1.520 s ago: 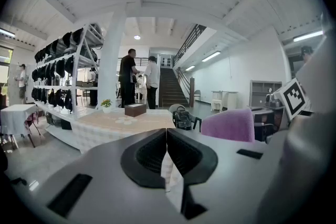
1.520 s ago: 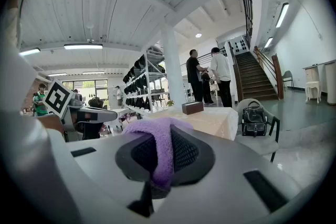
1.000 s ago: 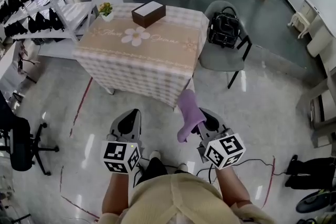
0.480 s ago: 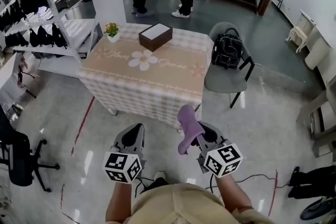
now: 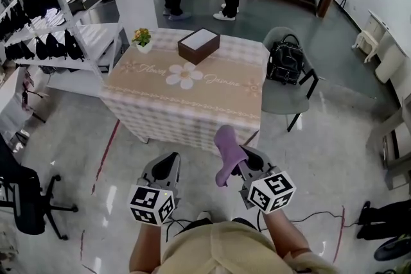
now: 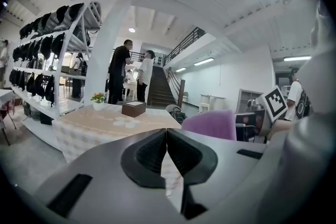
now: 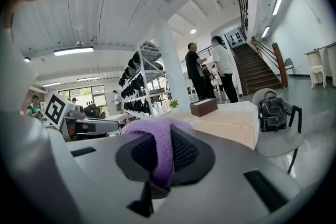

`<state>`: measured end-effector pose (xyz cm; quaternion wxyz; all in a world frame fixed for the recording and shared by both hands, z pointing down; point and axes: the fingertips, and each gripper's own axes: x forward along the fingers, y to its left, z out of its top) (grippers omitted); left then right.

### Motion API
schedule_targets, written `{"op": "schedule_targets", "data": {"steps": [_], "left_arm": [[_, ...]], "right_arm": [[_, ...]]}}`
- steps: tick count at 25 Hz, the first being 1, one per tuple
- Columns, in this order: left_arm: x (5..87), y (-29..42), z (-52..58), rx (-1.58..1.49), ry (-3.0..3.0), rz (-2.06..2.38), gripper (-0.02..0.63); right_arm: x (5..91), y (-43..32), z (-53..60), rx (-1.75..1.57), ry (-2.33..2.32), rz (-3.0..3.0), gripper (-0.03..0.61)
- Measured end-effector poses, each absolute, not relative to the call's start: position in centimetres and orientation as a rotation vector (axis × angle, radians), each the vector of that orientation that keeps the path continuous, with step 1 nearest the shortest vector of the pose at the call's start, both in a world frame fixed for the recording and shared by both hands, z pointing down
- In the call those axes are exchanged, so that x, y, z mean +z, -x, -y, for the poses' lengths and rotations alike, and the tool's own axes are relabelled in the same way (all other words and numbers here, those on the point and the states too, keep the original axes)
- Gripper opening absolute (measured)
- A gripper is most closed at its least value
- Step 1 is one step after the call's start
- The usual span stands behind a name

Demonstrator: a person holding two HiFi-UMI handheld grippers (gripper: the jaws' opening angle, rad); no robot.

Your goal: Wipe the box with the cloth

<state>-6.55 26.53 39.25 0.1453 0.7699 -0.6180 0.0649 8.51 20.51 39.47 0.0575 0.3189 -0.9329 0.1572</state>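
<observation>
With the right gripper point(image 5: 244, 162) pinching the purple cloth point(image 5: 226, 149) and the left gripper point(image 5: 164, 167) pressed together on nothing, wiping is not yet begun: the box point(image 5: 198, 45), perhaps a tissue box, sits well apart on the table point(image 5: 186, 106), so the cloth must next reach it.

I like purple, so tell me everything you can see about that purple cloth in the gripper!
The cloth is purple and looks soft and fuzzy, like a small towel. It is pinched between the shut jaws of the right gripper, and nothing else touches it. One part bunches up above the jaws and folds over, and another end hangs down below them. It is held in the air in front of the table, far from the box, which it has not yet wiped.
</observation>
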Motion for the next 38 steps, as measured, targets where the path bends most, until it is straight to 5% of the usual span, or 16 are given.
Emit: {"op": "schedule_targets", "data": {"steps": [12,16,38], "left_arm": [[40.5,8.9,-22.3,0.315,-2.287,1.776,0.021],[40.8,9.4,-19.0,0.333,-2.292,1.786,0.117],[42.1,13.6,2.7,0.482,-2.271,1.764,0.19]], "right_arm": [[40.3,-6.6,-17.1,0.498,-1.014,2.805,0.044],[40.6,-6.1,-13.4,0.515,-1.028,2.809,0.044],[43.1,-3.3,9.1,0.583,-1.01,2.79,0.044]]}}
